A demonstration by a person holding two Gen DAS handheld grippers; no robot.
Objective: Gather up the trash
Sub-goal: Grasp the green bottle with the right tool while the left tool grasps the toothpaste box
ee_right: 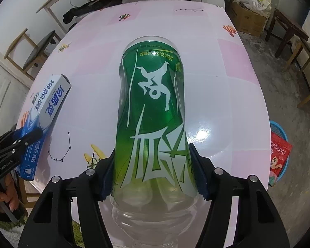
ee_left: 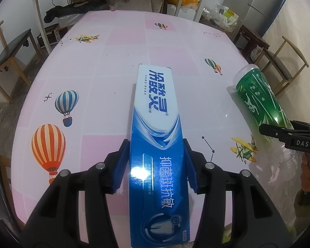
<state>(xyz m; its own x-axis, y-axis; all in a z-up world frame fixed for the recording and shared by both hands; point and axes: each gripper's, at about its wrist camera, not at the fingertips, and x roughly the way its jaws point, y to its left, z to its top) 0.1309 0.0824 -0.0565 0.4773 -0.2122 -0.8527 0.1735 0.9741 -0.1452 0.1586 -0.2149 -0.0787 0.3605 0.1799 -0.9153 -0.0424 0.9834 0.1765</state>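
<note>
While both grippers hang over the pink patterned table point(ee_left: 97, 66), each carries one item. The left gripper point(ee_left: 156, 163) has its jaws clamped on the long sides of a blue-and-white toothpaste box point(ee_left: 155, 111); the box runs forward between the blue pads point(ee_left: 121, 165), and its near end is cut off by the lower frame edge. The right gripper point(ee_right: 153, 169) has its jaws pressed against the lower body of a clear plastic bottle with a green label point(ee_right: 153, 107); the bottle's neck and cap lie behind the jaws, out of frame. To the right of these jaws, on the floor, a blue basket point(ee_right: 279, 128) is partly hidden by the table edge, with a red packet point(ee_right: 279, 157) in it. Whether the bottle's far end touches the table cannot be determined.
</note>
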